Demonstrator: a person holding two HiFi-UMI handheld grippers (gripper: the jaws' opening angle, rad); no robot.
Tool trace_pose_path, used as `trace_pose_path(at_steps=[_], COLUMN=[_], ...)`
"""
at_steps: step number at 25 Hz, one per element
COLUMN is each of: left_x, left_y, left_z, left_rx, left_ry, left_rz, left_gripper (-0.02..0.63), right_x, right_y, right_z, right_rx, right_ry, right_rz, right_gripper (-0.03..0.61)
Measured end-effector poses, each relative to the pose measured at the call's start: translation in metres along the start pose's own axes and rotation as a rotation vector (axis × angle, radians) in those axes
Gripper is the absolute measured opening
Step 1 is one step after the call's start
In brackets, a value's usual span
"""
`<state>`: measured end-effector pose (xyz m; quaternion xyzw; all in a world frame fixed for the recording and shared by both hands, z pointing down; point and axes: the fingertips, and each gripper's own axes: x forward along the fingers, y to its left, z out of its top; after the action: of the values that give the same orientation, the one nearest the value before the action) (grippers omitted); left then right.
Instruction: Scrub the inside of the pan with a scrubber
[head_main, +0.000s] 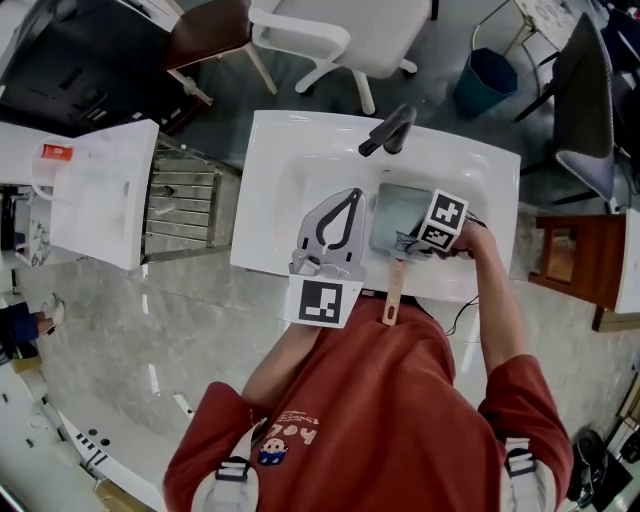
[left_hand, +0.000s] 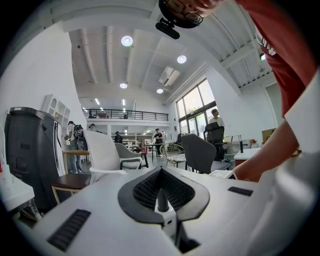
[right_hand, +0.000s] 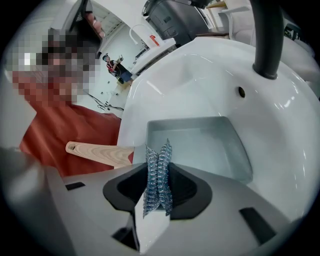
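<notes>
A square grey pan (head_main: 398, 212) lies in the white sink (head_main: 280, 160), its pale wooden handle (head_main: 393, 293) pointing back over the front rim toward the person. My right gripper (head_main: 407, 241) hovers over the pan's near edge, shut on a blue-silver wire scrubber (right_hand: 156, 186). In the right gripper view the pan (right_hand: 200, 142) sits just past the scrubber, with the handle (right_hand: 97, 152) to the left. My left gripper (head_main: 354, 196) stands to the left of the pan, over the basin, shut with nothing in it. In its own view the left gripper (left_hand: 160, 175) looks out into the room.
A black faucet (head_main: 388, 131) stands at the sink's back edge, its neck (right_hand: 265, 40) rising over the basin above an overflow hole (right_hand: 241, 91). A white chair (head_main: 340, 35) stands behind the sink, a white unit (head_main: 100, 190) to its left, a blue bin (head_main: 485, 80) at the back right.
</notes>
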<state>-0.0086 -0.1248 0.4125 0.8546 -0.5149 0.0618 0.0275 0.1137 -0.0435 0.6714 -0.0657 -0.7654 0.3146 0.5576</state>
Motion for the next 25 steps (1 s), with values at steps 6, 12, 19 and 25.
trace_pose_path(at_steps=[6, 12, 19, 25], left_x=[0.005, 0.009, 0.011, 0.010], left_y=[-0.003, -0.006, -0.007, -0.008], left_z=[-0.002, -0.005, -0.008, -0.009], left_rx=[0.004, 0.002, 0.007, 0.009], left_ry=[0.007, 0.017, 0.028, 0.029], left_rz=[-0.012, -0.021, -0.020, -0.016], left_gripper=[0.011, 0.011, 0.011, 0.011], right_x=[-0.002, -0.004, -0.006, 0.000], right_y=[-0.006, -0.033, -0.075, -0.102], right_z=[-0.001, 0.002, 0.008, 0.009], right_rx=[-0.011, -0.052, -0.110, -0.132], right_ry=[-0.050, -0.086, -0.097, -0.097], right_rz=[-0.029, -0.184, -0.369, -0.480], right_gripper=[0.133, 0.135, 0.134, 0.133])
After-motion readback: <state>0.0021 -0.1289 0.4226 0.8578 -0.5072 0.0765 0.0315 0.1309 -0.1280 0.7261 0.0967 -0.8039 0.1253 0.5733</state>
